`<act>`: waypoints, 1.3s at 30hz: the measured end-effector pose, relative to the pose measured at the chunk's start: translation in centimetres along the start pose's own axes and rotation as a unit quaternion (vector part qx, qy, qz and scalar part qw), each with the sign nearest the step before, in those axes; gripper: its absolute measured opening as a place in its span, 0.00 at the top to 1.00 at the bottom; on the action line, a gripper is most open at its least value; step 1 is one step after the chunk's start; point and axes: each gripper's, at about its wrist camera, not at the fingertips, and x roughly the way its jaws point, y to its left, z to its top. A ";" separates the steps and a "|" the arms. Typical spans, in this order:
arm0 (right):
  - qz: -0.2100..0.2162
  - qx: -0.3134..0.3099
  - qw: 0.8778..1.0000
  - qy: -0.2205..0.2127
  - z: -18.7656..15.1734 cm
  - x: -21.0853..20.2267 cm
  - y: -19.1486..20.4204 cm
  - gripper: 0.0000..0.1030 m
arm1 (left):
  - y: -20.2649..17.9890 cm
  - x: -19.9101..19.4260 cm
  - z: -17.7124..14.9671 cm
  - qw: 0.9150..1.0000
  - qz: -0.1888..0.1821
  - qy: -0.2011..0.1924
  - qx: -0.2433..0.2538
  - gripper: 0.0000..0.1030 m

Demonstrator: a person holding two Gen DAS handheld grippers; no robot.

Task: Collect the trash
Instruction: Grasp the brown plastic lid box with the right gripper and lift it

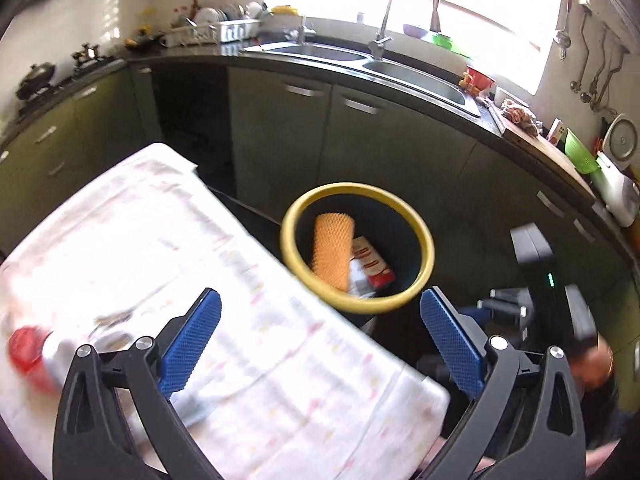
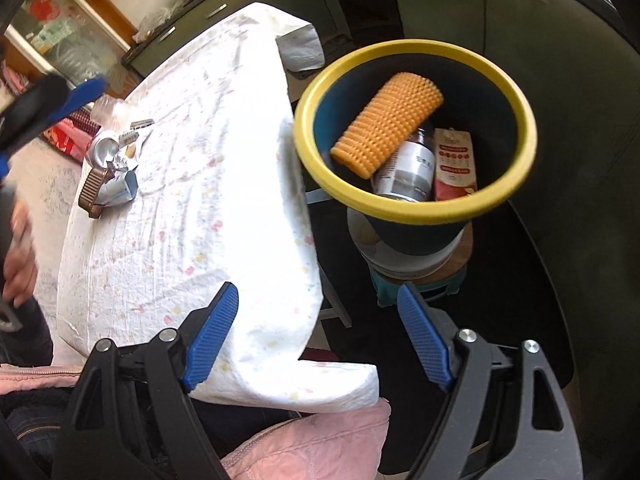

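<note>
A dark bin with a yellow rim stands beside the cloth-covered table. Inside lie an orange foam net sleeve, a red-and-white carton and a silver can. On the table's far side lie a crushed can, silver wrappers and a brown ridged piece. A blurred red-capped item lies at the left. My left gripper is open and empty above the table edge. My right gripper is open and empty near the bin.
Dark green kitchen cabinets and a double sink with a tap run behind the bin. A dish rack and stove pots stand on the counter. The bin sits on a small stool. The person's pink jacket is at the bottom.
</note>
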 end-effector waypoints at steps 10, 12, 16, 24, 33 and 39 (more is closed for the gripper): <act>0.031 -0.150 0.988 0.002 4.6 2.2 11.4 0.25 | 8.6 -11.6 -10.7 0.991 0.103 -0.036 -0.076 0.05; 0.043 -0.210 0.977 -0.004 5.2 2.4 14.8 0.25 | 9.7 -13.1 -12.2 0.989 0.116 -0.044 -0.079 0.05; 0.064 -0.353 0.933 -0.021 5.3 3.1 21.9 0.25 | 11.3 -14.8 -14.8 0.985 0.142 -0.049 -0.084 0.05; 0.088 -0.482 0.872 -0.007 6.9 6.6 28.5 0.25 | 13.9 -17.2 -18.2 0.978 0.151 -0.051 -0.132 0.05; 0.109 -0.498 0.860 0.013 8.1 9.2 29.7 0.28 | 14.6 -17.4 -19.8 0.976 0.151 -0.042 -0.148 0.05; 0.115 -0.495 0.861 0.018 8.4 9.9 29.9 0.41 | 14.7 -16.6 -19.8 0.978 0.141 -0.034 -0.149 0.05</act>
